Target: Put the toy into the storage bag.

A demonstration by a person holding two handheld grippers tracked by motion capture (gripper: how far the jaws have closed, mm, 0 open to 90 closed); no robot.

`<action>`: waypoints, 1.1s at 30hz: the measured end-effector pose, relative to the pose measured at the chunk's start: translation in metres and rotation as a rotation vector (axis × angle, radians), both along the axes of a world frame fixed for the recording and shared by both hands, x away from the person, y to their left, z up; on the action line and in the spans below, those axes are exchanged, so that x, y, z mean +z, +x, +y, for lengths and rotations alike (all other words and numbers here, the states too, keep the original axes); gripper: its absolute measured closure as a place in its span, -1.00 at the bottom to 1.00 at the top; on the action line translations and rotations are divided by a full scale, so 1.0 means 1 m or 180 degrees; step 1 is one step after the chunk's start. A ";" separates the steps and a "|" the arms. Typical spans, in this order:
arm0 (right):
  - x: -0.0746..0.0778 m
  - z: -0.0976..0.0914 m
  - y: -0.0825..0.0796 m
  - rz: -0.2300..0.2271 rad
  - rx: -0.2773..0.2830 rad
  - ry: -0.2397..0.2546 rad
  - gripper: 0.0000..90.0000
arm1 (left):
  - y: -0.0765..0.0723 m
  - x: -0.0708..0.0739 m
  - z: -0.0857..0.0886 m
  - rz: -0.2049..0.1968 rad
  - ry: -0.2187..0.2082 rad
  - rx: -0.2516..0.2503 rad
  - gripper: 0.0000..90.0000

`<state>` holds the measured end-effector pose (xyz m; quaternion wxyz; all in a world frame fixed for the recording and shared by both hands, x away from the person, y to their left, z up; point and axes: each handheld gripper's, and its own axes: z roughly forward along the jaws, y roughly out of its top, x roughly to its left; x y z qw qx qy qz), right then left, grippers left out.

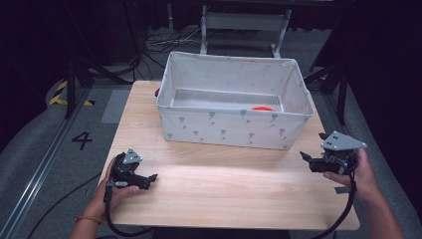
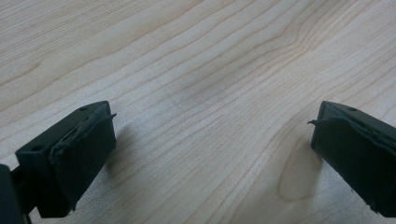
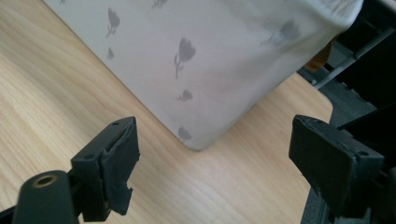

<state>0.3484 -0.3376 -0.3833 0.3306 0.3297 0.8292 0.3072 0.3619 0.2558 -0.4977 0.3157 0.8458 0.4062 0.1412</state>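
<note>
A white fabric bin [image 1: 234, 127] with a grey tulip print stands on the far half of the wooden table [image 1: 224, 184]. A red-orange object [image 1: 262, 108] lies on its floor near the front wall, mostly hidden. My left gripper [image 1: 153, 177] rests low at the table's near left, held in a hand, jaws wide open over bare wood [image 2: 210, 135]. My right gripper [image 1: 304, 158] hovers at the near right, open and empty, pointing toward the bin's front right corner [image 3: 196, 140].
Cables trail from both grippers off the table's near edge. Beyond the table are a grey floor with a painted "4" [image 1: 82, 140], black stands, loose cables and a white frame [image 1: 244, 22]. The table's right edge [image 3: 322, 100] lies close to the right gripper.
</note>
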 end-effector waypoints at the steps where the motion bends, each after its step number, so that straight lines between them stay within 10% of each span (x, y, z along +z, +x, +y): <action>1: 0.000 0.000 0.000 0.0000 0.0000 0.0000 -0.63 | 0.000 0.000 0.000 0.0000 0.0000 0.0000 -0.99; 25: -0.101 -0.040 -0.025 0.0669 -0.0389 0.0277 -0.51 | 0.000 0.000 0.000 -0.0003 0.0000 0.0010 -1.00; 33: -0.117 -0.054 -0.033 0.0813 -0.0446 0.0810 -0.52 | -0.001 0.000 0.000 -0.0005 0.0004 0.0027 -0.99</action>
